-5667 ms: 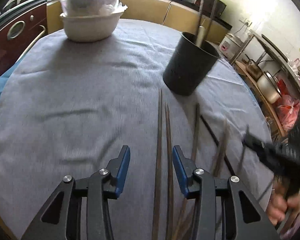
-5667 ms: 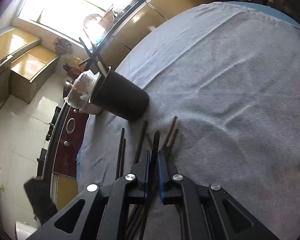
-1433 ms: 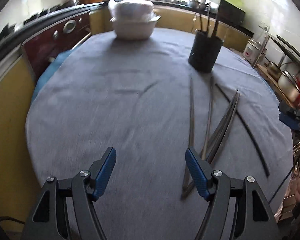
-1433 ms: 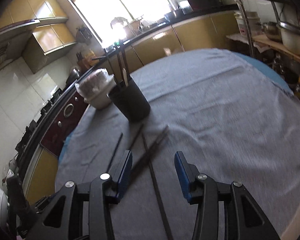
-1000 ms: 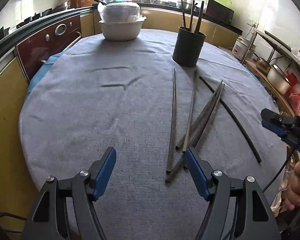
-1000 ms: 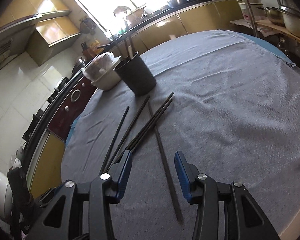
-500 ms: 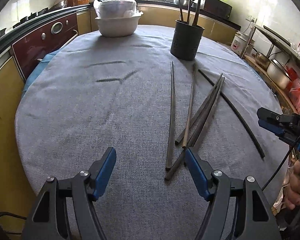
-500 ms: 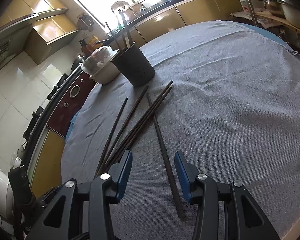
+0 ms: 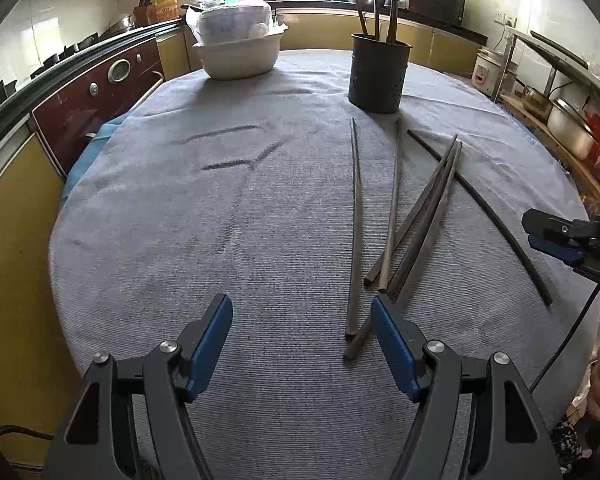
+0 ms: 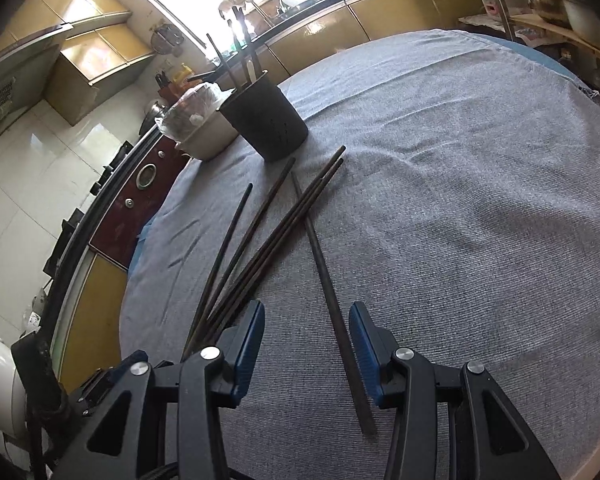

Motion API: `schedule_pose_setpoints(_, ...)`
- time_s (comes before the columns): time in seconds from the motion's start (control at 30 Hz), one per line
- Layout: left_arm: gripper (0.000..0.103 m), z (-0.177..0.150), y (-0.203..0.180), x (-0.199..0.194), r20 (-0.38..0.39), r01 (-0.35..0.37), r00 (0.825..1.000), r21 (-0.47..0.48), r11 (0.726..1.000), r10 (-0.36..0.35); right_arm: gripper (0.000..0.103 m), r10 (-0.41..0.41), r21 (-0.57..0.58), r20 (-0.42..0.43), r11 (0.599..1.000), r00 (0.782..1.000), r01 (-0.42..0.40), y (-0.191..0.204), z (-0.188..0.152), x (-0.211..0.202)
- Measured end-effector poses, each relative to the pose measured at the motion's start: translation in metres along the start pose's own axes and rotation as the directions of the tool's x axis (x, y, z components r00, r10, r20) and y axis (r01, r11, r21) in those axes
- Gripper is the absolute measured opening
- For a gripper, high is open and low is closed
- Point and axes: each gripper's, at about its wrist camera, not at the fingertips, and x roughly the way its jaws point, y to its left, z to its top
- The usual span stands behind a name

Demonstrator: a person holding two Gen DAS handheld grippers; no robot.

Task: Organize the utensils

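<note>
Several dark chopsticks (image 9: pixel 396 208) lie loose on the grey tablecloth (image 9: pixel 220 220), fanned toward a black perforated utensil holder (image 9: pixel 379 73) that has several sticks standing in it. One black chopstick (image 9: pixel 484 212) lies apart at the right. My left gripper (image 9: pixel 302 344) is open and empty, hovering just short of the near chopstick ends. My right gripper (image 10: pixel 306 340) is open and empty; the lone chopstick (image 10: pixel 332 304) runs between its fingers, the bundle (image 10: pixel 268 236) lies left of it. The holder shows at the back (image 10: pixel 266 120). The right gripper also shows at the left view's edge (image 9: pixel 556 236).
A white bowl with a wrapped bundle (image 9: pixel 238 46) stands at the table's far left, also in the right wrist view (image 10: pixel 198 128). A maroon oven front (image 9: pixel 96 96) and yellow cabinets border the left side. Shelves with pots (image 9: pixel 568 120) stand to the right.
Both grippers have pulled back from the holder toward the table's near edge. The right gripper, shut on a chopstick 5.7 s ago, is now open and empty. The chopsticks lie still.
</note>
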Motion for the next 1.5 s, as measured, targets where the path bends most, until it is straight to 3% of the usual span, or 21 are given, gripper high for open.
schedule_pose_setpoints(0.5,0.072,0.000,0.002,0.004,-0.019,-0.019,1.000,-0.003,1.000,0.019,0.047,-0.002,-0.010,-0.017,1.000,1.000,0.002,0.005,0.000,0.006)
schedule_pose_setpoints(0.83,0.072,0.026,0.015,0.008,-0.012,0.070,0.997,-0.070,0.995,-0.071,0.047,-0.003,-0.005,-0.014,1.000,1.000,0.003,0.003,0.003,0.005)
schedule_pose_setpoints(0.93,0.072,0.037,0.011,0.022,-0.051,0.089,0.994,-0.054,0.995,-0.092,0.047,-0.025,-0.003,-0.015,1.000,1.000,0.025,0.002,0.004,0.006)
schedule_pose_setpoints(1.03,0.074,0.039,0.008,0.037,-0.111,0.144,0.982,-0.081,0.986,-0.152,0.047,-0.054,0.004,-0.046,0.999,0.997,0.054,-0.001,0.003,0.012)
schedule_pose_setpoints(1.17,0.075,0.034,-0.007,0.035,-0.105,0.217,0.969,-0.064,0.974,-0.223,0.047,-0.032,0.011,-0.053,0.999,0.998,0.032,-0.002,0.003,0.012)
schedule_pose_setpoints(1.3,0.074,0.026,-0.023,0.028,-0.105,0.317,0.942,-0.037,0.948,-0.319,0.047,0.075,0.073,-0.085,0.995,0.994,-0.069,-0.008,0.002,0.017)
schedule_pose_setpoints(1.4,0.074,0.024,-0.021,0.023,-0.084,0.397,0.912,-0.062,0.916,-0.401,0.047,0.168,0.196,-0.062,0.969,0.984,-0.153,-0.026,0.006,0.014)
schedule_pose_setpoints(1.43,0.074,0.026,-0.021,0.021,-0.072,0.405,0.910,-0.062,0.912,-0.409,0.047,0.175,0.219,-0.053,0.963,0.983,-0.160,-0.029,0.008,0.012)
schedule_pose_setpoints(1.5,0.074,0.031,-0.018,0.019,-0.050,0.380,0.922,-0.058,0.923,-0.383,0.047,0.169,0.255,-0.029,0.954,0.985,-0.157,-0.037,0.018,0.010)
